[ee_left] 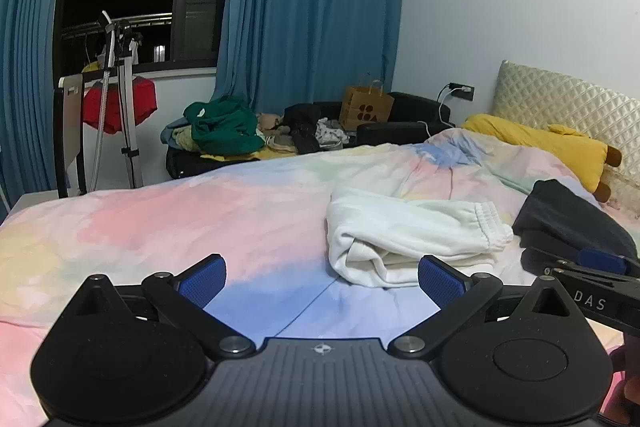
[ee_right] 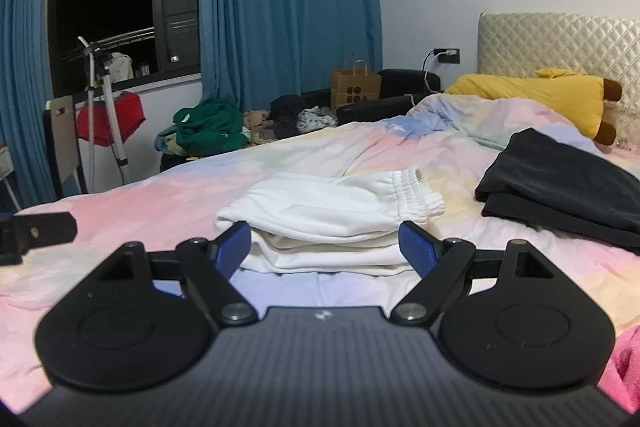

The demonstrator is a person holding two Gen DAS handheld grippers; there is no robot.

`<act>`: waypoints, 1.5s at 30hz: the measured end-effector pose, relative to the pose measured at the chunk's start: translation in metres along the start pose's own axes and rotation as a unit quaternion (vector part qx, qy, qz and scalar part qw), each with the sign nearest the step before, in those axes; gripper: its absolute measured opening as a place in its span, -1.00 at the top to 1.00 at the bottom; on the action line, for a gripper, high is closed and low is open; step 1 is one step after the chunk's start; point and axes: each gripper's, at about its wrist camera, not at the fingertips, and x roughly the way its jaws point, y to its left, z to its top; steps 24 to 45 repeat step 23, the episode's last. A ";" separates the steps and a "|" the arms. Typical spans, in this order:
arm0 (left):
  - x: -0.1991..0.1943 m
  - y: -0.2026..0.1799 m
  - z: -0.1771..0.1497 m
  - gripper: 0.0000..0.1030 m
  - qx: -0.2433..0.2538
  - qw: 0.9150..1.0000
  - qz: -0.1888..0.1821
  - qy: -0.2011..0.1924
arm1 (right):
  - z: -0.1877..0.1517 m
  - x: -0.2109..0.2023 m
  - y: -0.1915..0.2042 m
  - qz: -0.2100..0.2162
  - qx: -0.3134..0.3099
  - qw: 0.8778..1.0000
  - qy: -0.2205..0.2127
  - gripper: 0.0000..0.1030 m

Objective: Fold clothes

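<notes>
A folded white garment with an elastic waistband (ee_left: 412,231) lies on the pastel bed cover (ee_left: 160,219); it also shows in the right wrist view (ee_right: 332,223). My left gripper (ee_left: 322,279) is open and empty, held just above the cover, left of and before the white garment. My right gripper (ee_right: 324,247) is open and empty, its blue pads either side of the garment's near edge, a little in front of it. A folded black garment (ee_right: 560,183) lies to the right of the white one; it also shows in the left wrist view (ee_left: 572,219).
A yellow plush pillow (ee_right: 536,95) lies by the quilted headboard (ee_right: 560,39). Beyond the bed stand a black sofa (ee_right: 384,105) with a clothes pile (ee_right: 208,131) and paper bag (ee_right: 354,87), a tripod (ee_right: 108,115), a chair (ee_right: 60,147). Pink cloth (ee_right: 624,367) lies at the near right.
</notes>
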 end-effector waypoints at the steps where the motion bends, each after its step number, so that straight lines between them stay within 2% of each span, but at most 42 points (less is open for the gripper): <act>1: 0.001 -0.001 -0.001 -0.99 0.001 1.000 0.001 0.002 | -0.001 0.000 0.000 -0.003 -0.002 1.000 0.000 -0.60; 12: 0.013 -0.012 -0.013 -0.99 0.021 1.000 0.005 0.006 | -0.002 0.007 -0.004 -0.014 0.002 1.000 0.012 -0.60; 21: 0.020 -0.010 -0.017 -0.99 0.018 1.000 0.020 0.005 | -0.002 0.008 -0.005 -0.013 0.004 1.000 0.015 -0.60; 45: 0.022 -0.009 -0.018 -0.99 0.017 1.000 0.020 0.007 | -0.002 0.009 -0.005 -0.013 0.004 1.000 0.016 -0.60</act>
